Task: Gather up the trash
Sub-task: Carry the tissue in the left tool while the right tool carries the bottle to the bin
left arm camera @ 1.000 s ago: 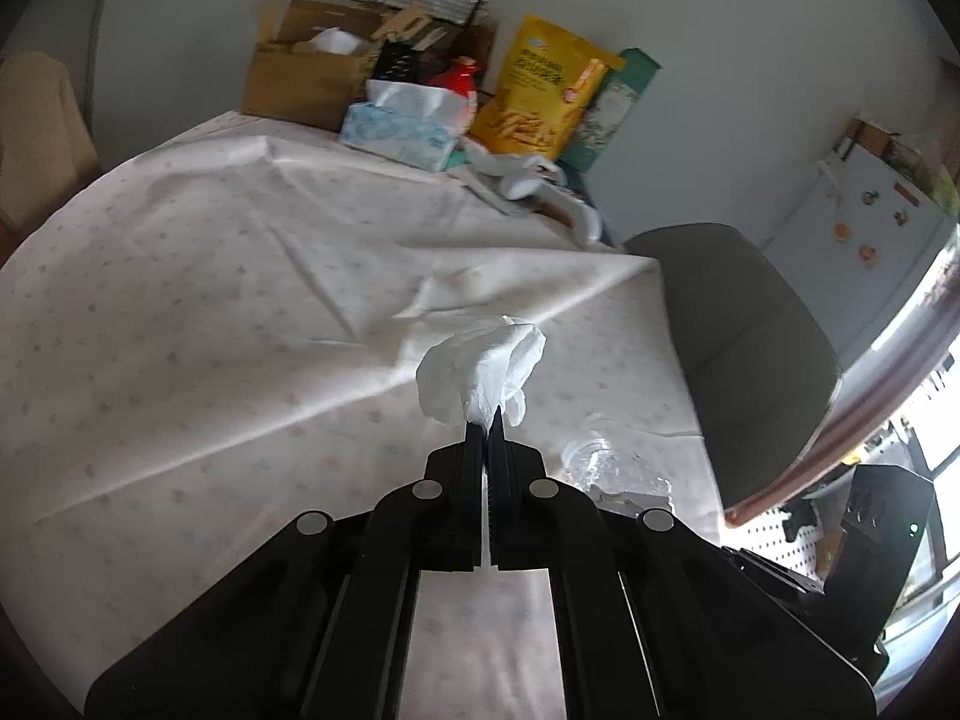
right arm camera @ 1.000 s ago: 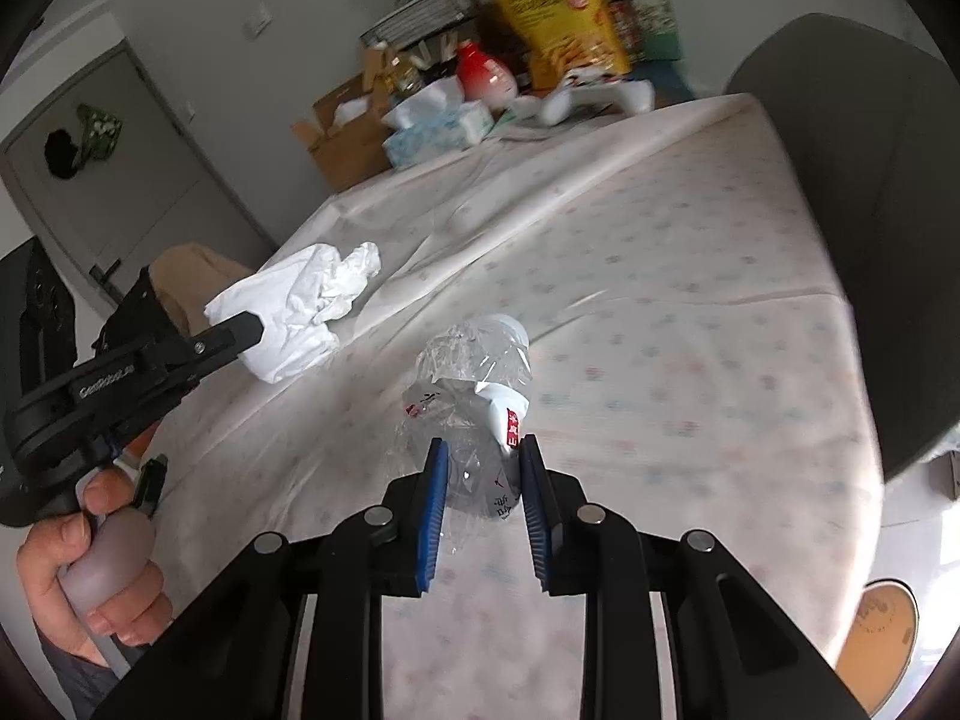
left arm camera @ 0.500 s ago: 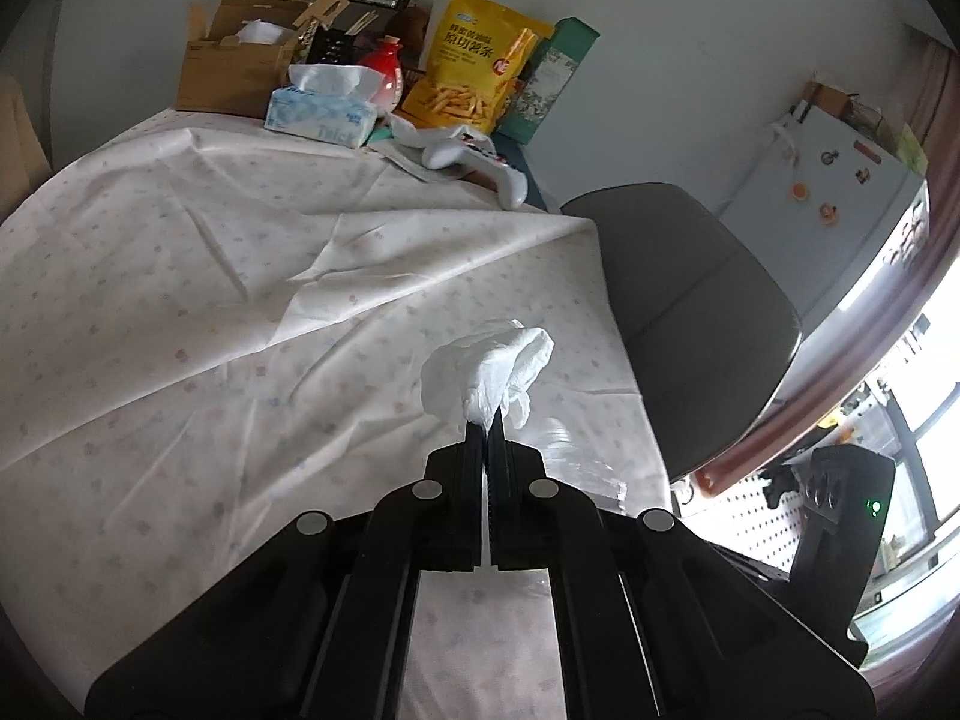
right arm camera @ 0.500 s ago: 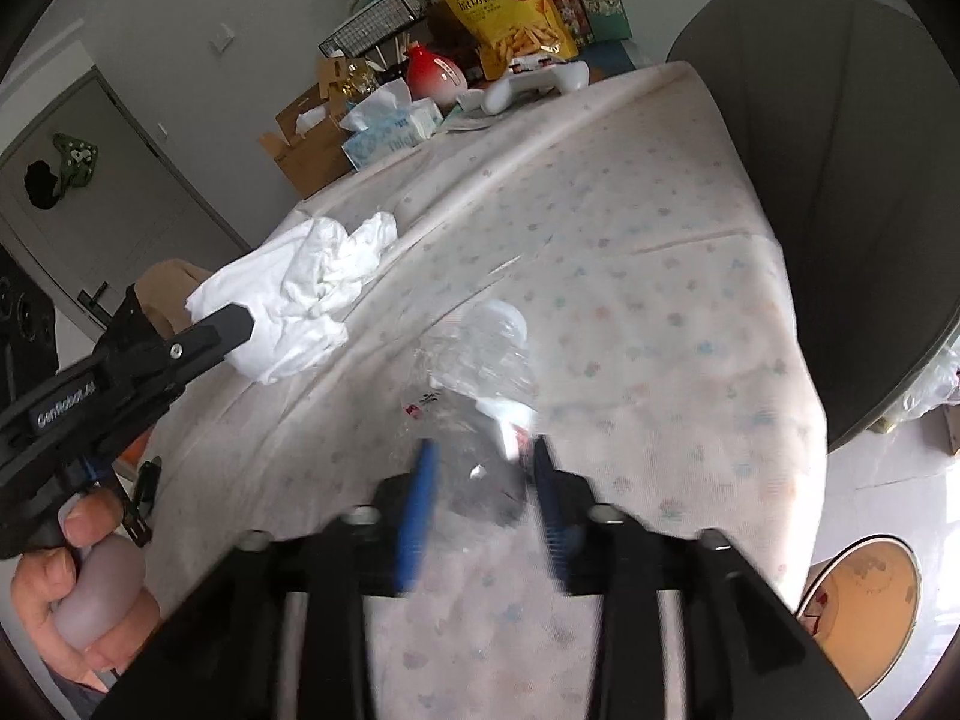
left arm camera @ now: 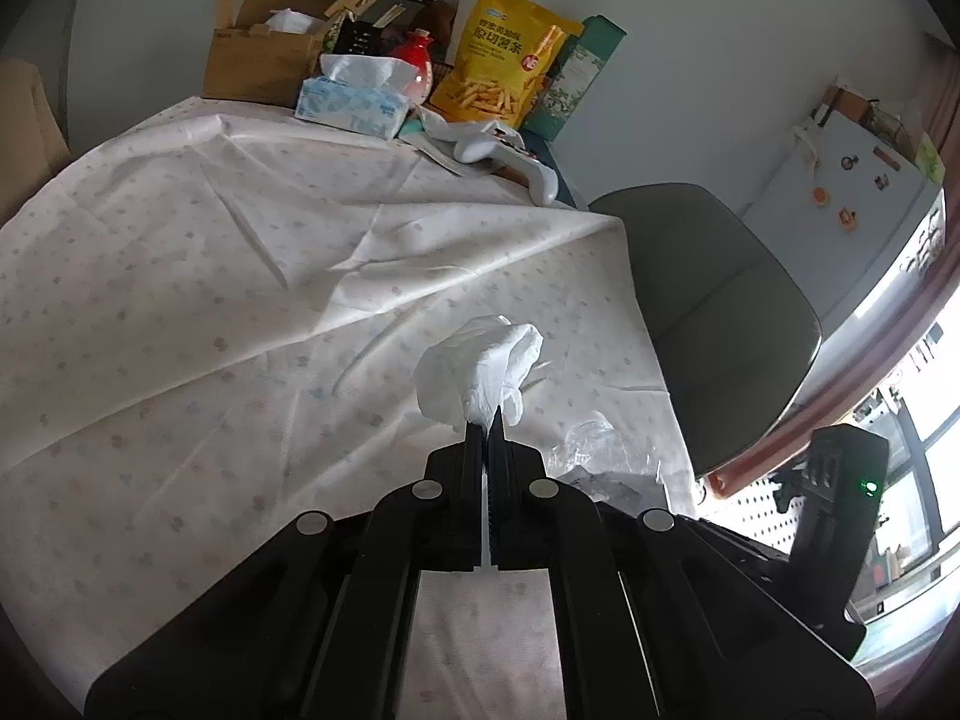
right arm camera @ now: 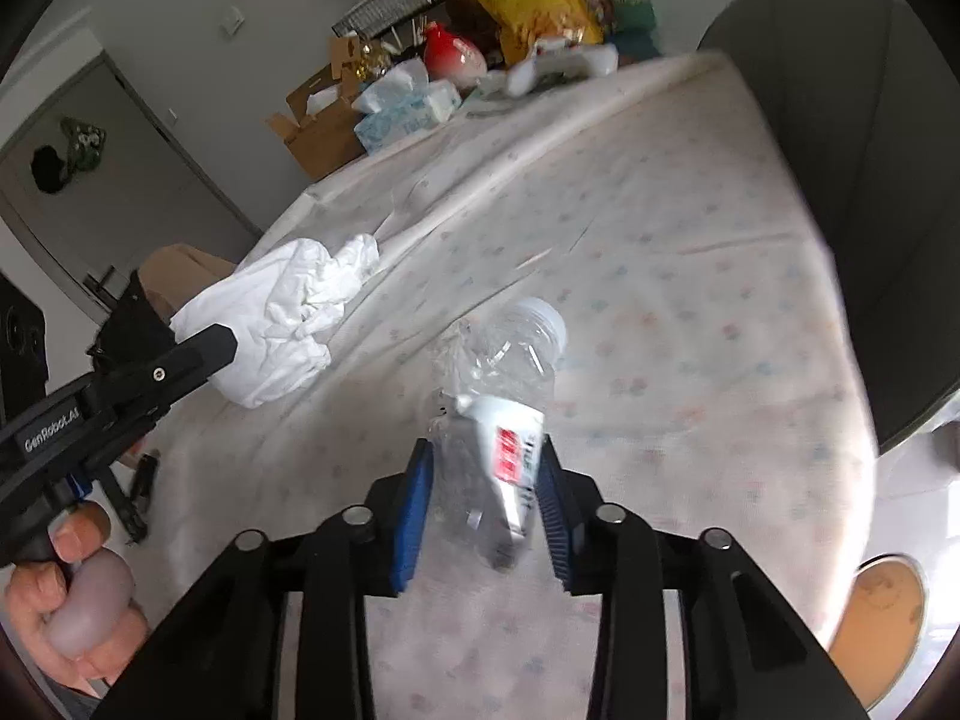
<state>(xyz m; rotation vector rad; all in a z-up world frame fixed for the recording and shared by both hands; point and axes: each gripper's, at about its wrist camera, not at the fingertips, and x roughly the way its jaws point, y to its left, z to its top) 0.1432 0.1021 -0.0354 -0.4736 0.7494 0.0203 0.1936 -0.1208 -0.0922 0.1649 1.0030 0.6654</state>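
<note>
Left gripper (left arm camera: 485, 420) pinches crumpled white tissue (left arm camera: 477, 369); right gripper (right arm camera: 485, 468) clamps crushed clear plastic bottle (right arm camera: 501, 396), both lifted for disposal.

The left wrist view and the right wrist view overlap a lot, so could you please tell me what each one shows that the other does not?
Only the left wrist view shows the white fridge with magnets. Only the right wrist view shows the grey door, the person's hand and the right hand-held gripper closed on the crushed bottle. Both show the tissue wad pinched in the left hand-held gripper, the yellow snack bag and the tissue box.
</note>
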